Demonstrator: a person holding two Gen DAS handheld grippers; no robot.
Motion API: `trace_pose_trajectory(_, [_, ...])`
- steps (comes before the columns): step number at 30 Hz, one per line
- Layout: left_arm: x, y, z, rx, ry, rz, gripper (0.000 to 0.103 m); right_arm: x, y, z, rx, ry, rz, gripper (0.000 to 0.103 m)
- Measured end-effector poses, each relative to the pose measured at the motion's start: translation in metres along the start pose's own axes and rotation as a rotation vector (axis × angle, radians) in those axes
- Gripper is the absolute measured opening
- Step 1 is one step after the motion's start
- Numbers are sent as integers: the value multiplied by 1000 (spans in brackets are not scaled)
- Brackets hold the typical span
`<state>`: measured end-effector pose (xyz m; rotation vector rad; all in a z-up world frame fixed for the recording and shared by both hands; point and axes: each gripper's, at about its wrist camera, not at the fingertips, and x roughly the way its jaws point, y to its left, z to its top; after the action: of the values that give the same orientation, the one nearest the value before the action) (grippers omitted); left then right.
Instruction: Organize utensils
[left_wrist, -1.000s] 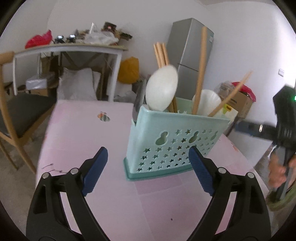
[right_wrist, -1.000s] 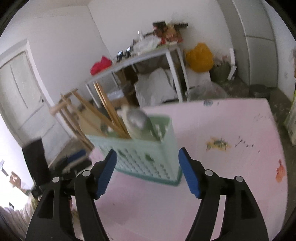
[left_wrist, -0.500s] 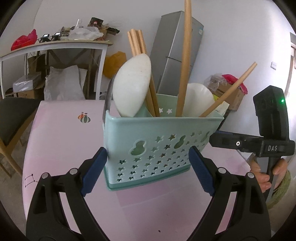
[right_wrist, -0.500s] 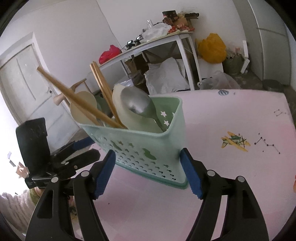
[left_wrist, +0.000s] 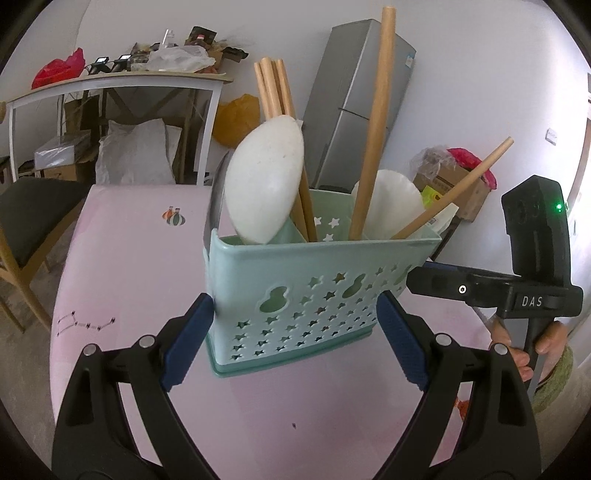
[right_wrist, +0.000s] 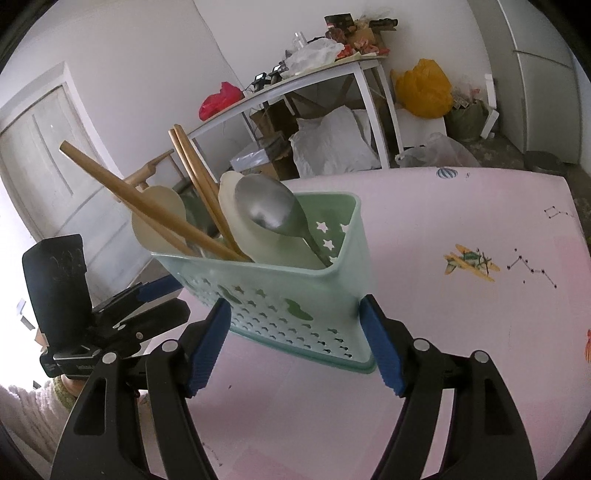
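1. utensils all look loaded: spoons, chopsticks and metal spoon (right_wrist: 273, 210) stand in the mint caddy (left_wrist: 317, 291) on the pink table (left_wrist: 129, 258)

2. left gripper (left_wrist: 295, 343) and right gripper (right_wrist: 295, 339) both gape wide around the caddy's ends, not clearly squeezing; probably just placing it remains

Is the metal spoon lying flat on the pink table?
No, the metal spoon stands in the green utensil basket, bowl end up, beside a white spoon.

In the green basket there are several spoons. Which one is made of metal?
The grey spoon at the basket's end compartment, resting against a white spoon. Its bowl is shiny metal; the other spoons are matte white or cream plastic.
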<state>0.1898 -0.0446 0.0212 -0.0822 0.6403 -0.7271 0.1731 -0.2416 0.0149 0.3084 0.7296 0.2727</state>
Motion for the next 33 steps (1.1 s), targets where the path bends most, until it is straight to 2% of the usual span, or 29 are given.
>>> trace_pose_trajectory(12, [-30, -13, -21, -30, 8, 40, 85, -23, 22, -33, 5, 7, 2, 71])
trace_pose_trajectory(15, [-36, -15, -23, -23, -1, 76, 86, -34, 29, -37, -9, -15, -20, 71])
trace_pose_trajectory(20, [-62, -22, -37, -57, -14, 139, 87, -60, 40, -56, -23, -40, -134, 71])
trace_pose_trajectory(24, [-81, -29, -55, -102, 6, 230, 92, -69, 49, -82, -8, -10, -280, 71])
trace_pose_trajectory(27, [-92, -39, -63, -103, -5, 336, 95, -75, 64, -97, -28, -23, -385, 80])
trace_pose_trajectory(29, [-98, -46, -65, -91, -13, 377, 95, -80, 73, -102, -37, -50, -427, 88])
trace_pose_trajectory(33, [-106, -64, -62, -42, -34, 461, 95, -86, 86, -105, -61, -92, -509, 96])
